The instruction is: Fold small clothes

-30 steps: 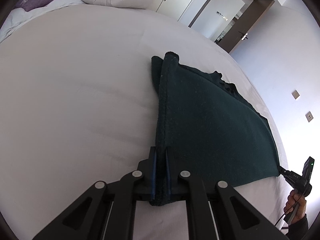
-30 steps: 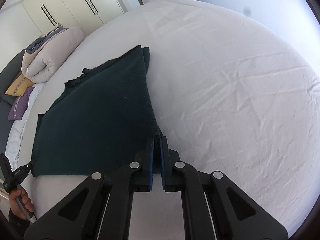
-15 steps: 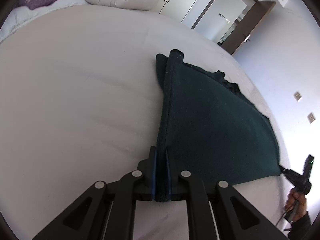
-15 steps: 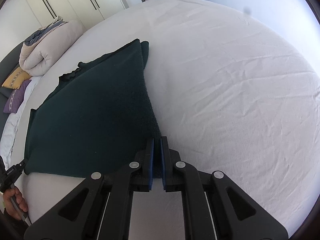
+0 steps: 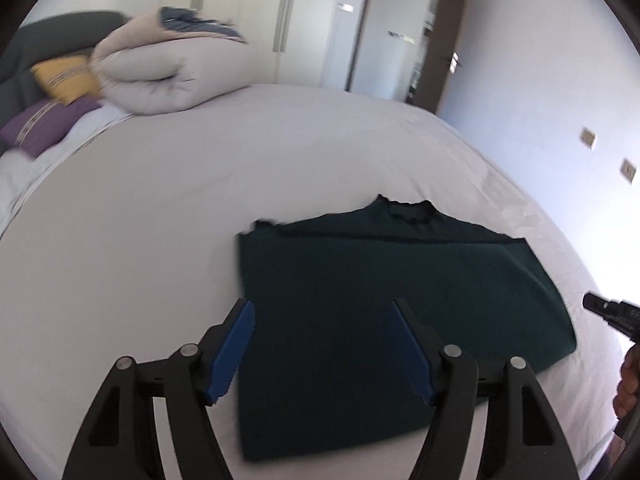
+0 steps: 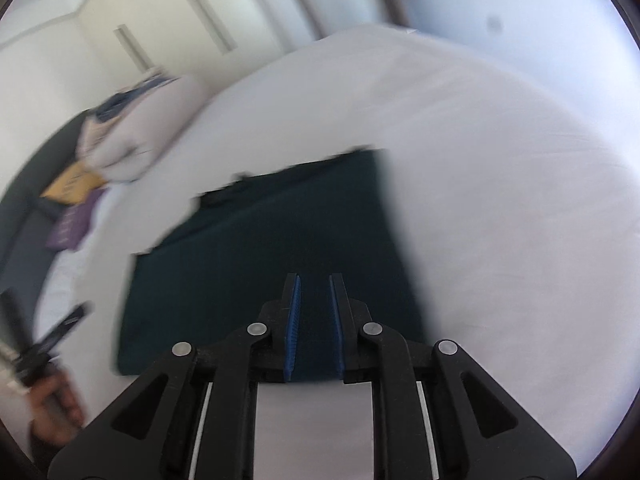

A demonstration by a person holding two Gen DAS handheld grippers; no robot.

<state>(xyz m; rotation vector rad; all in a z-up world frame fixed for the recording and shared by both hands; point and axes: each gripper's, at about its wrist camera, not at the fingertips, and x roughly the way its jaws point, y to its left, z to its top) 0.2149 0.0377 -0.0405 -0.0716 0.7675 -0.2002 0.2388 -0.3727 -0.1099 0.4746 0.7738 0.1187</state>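
left wrist view: the left gripper (image 5: 322, 344) fills the lower centre of the frame, its blue-padded jaws standing wide apart after just opening, with nothing pressed between them. the dark green garment (image 5: 384, 312) lies folded flat on the white bed sheet (image 5: 140, 240), seen through and beyond the gap between the jaws, its ragged neckline edge toward the upper middle of the frame. at the right edge, a hand holds the right gripper (image 5: 600, 307), of which only a dark tip shows. in the upper left sit a rolled cream duvet (image 5: 168, 76), a yellow cushion (image 5: 64, 78) and a purple cushion (image 5: 44, 124); pale wardrobe doors (image 5: 248, 16) and a doorway occupy the top of the frame.

right wrist view (blurred): the right gripper (image 6: 314, 316) occupies the lower centre, jaws slightly parted after just beginning to open, pads clear of the cloth. the dark green garment (image 6: 260, 248) lies on the sheet in the centre and left of the frame, showing through the narrow gap between the jaws. the other hand with its gripper appears smeared at the lower left.
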